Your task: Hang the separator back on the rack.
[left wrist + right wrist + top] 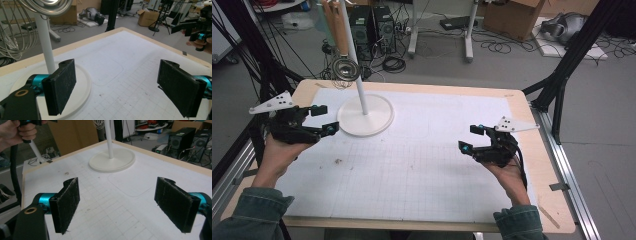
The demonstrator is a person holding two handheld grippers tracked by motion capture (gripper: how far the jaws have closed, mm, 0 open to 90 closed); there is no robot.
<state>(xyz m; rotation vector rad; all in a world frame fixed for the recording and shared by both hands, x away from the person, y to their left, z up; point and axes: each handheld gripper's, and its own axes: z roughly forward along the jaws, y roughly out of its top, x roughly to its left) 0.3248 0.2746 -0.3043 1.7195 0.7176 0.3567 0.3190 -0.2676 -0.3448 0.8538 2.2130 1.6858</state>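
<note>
I hold my left gripper (323, 120), fingers spread and empty, just beside the white stand (365, 116) on the counter (422, 165); my right gripper (472, 138), equally apart, waits well away, so closing in comes next.

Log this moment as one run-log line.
left gripper: open, empty, beside white stand base | right gripper: open, empty, over white mat | ladle: hanging on stand

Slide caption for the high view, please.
Both open grippers, left and right, hover over the gridded mat beside a white stand.
</note>
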